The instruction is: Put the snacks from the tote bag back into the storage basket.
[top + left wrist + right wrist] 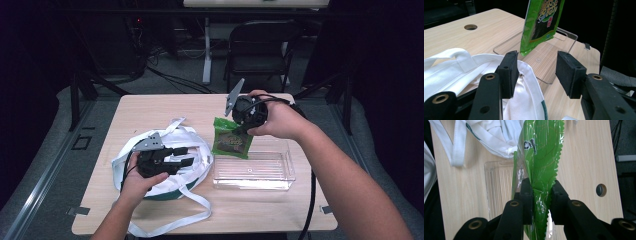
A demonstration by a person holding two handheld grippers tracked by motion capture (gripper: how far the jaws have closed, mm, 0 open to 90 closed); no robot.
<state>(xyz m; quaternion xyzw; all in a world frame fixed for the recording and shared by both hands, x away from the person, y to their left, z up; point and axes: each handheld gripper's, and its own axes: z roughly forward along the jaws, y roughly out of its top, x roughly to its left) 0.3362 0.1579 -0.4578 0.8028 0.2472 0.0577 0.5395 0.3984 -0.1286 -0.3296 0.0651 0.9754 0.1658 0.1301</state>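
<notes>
The counter (150, 107) has free wood along its far edge and at its near right corner, and a round cable hole (601, 190) sits close to one edge. The white tote bag (195, 150) covers the near left part, and its straps run down almost to the near edge. The clear plastic tray (272, 172) lies just to the right of the bag, with only a narrow strip of wood between them.

The right tongs (541, 197) are clamped on the green snack packet (231, 137), on its upper part next to the serrated seal. The packet hangs in the air above the left end of the tray, close to the rim of the bag. Its long axis is nearly vertical, the bottom edge points down to the tray, and the printed face is turned to the person.

The left tongs (536, 75) rest over the bag with the jaws wide apart and nothing between them. One jaw is against the white cloth at the mouth of the bag. They point to the tray and the hanging packet.
</notes>
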